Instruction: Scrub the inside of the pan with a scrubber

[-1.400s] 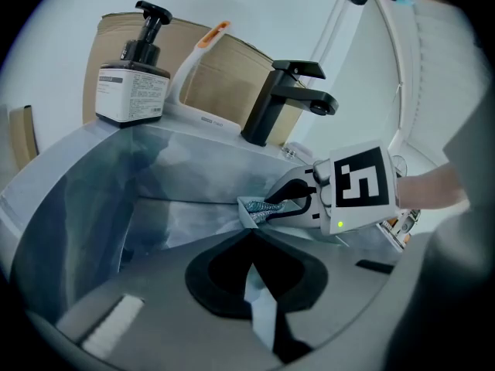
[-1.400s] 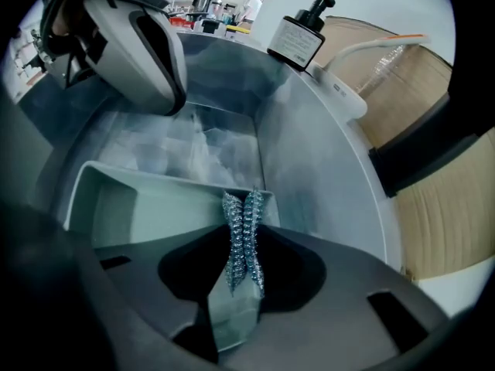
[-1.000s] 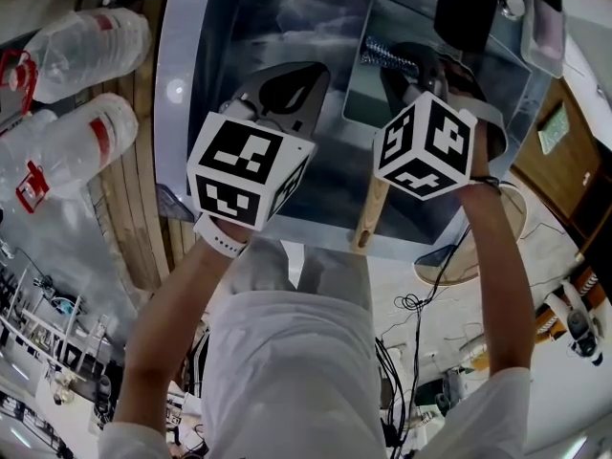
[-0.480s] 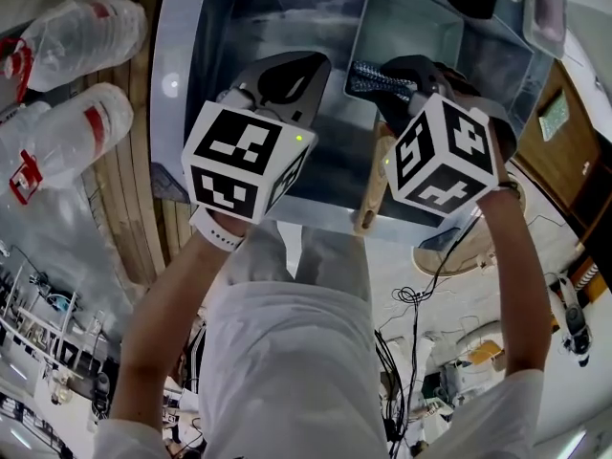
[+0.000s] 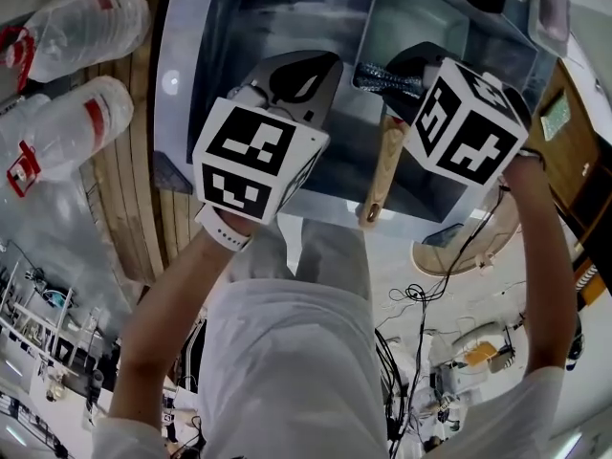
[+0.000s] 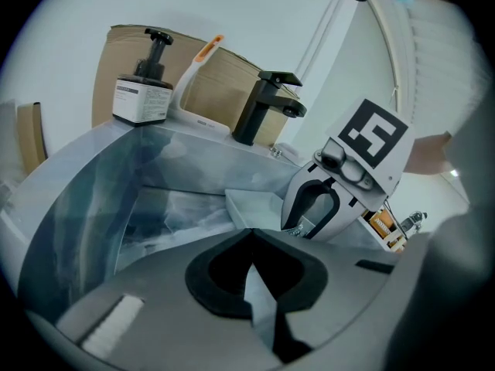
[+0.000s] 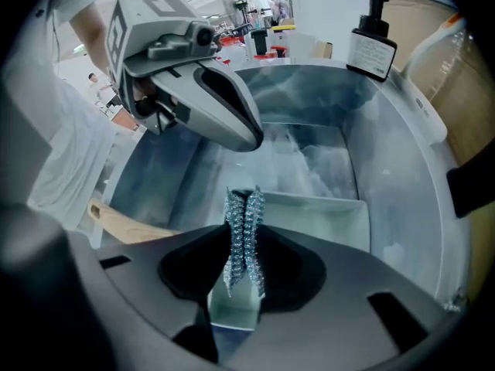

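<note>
A square grey pan (image 5: 417, 19) with a wooden handle (image 5: 383, 173) lies in the steel sink (image 5: 196, 65). My right gripper (image 5: 394, 76) hangs over the pan's near rim, shut on a steel-wool scrubber (image 5: 381, 77). In the right gripper view the scrubber (image 7: 246, 207) stands pinched between the jaws of the right gripper (image 7: 246, 238), above the pan (image 7: 329, 221), with the handle (image 7: 128, 222) at lower left. My left gripper (image 5: 292, 76) hovers over the sink left of the pan, its jaws shut on nothing; in its own view the left gripper (image 6: 250, 235) points at the basin.
A soap pump bottle (image 6: 143, 93) and a black tap (image 6: 267, 107) stand at the sink's far rim, with an orange-handled brush (image 6: 199, 62) between them. Large plastic bottles (image 5: 67, 132) lie on the wooden boards left of the sink. A small container (image 5: 545, 12) sits at the far right.
My right gripper has swung to the right and turned, still holding the scrubber, so more of the wooden handle shows. My left gripper has hardly shifted.
</note>
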Demonstrator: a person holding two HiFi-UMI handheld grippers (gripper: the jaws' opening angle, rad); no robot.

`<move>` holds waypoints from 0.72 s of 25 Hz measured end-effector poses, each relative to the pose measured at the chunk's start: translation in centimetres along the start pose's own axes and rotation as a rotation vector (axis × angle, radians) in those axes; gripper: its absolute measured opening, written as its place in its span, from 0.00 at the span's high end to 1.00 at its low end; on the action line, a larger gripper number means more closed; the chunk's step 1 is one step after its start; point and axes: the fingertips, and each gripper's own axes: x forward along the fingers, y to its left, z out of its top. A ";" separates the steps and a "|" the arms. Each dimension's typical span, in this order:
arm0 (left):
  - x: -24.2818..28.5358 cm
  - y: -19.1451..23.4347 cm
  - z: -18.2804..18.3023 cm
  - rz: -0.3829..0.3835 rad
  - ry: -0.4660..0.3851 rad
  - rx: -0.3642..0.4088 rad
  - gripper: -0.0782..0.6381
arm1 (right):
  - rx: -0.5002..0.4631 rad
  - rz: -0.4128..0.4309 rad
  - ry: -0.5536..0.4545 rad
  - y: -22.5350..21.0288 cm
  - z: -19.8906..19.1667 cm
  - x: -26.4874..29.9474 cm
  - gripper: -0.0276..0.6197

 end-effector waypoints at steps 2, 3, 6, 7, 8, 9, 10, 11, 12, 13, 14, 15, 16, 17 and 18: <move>0.0 0.0 -0.1 0.002 0.000 -0.001 0.89 | 0.017 0.000 0.004 0.2 -0.4 -0.1 0.79; 0.0 0.0 -0.2 0.002 0.001 -0.001 0.89 | 0.023 -0.001 0.009 0.4 -0.8 -0.1 0.79; 0.1 -0.3 -0.3 -0.001 0.003 -0.001 0.89 | 0.039 -0.006 0.032 0.6 -2.3 -0.3 0.79; 0.1 -0.5 -0.3 -0.004 0.003 -0.001 0.89 | 0.048 -0.005 0.039 0.8 -2.7 -0.3 0.79; 0.2 -0.5 -0.3 -0.006 0.003 0.000 0.89 | 0.060 -0.005 0.044 0.9 -3.1 -0.4 0.79; 0.2 -0.6 -0.3 -0.009 0.003 0.000 0.89 | 0.072 -0.007 0.050 0.9 -3.5 -0.4 0.79; 0.1 -0.7 -0.3 -0.011 0.003 0.000 0.89 | 0.083 -0.012 0.058 1.0 -3.8 -0.5 0.79; 0.1 -0.7 -0.3 -0.012 0.003 0.001 0.89 | 0.091 -0.019 0.069 1.0 -4.0 -0.5 0.79; 0.1 -0.8 -0.3 -0.013 0.003 0.003 0.89 | 0.095 -0.026 0.081 1.0 -4.4 -0.6 0.79; 0.1 -0.8 -0.2 -0.013 0.003 0.004 0.89 | 0.098 -0.030 0.092 1.1 -4.7 -0.6 0.79; 0.2 -0.9 -0.2 -0.014 0.003 0.006 0.89 | 0.102 -0.030 0.099 1.2 -5.0 -0.6 0.79; 0.2 -0.9 -0.2 -0.015 0.003 0.008 0.89 | 0.107 -0.030 0.100 1.3 -5.4 -0.6 0.79; 0.2 -1.0 -0.2 -0.016 0.004 0.010 0.89 | 0.111 -0.032 0.099 1.4 -5.6 -0.7 0.79; 0.3 -1.0 -0.1 -0.017 0.004 0.012 0.89 | 0.113 -0.038 0.097 1.4 -5.7 -0.7 0.79; 0.3 -1.1 -0.1 -0.018 0.004 0.013 0.89 | 0.112 -0.046 0.097 1.4 -5.7 -0.8 0.79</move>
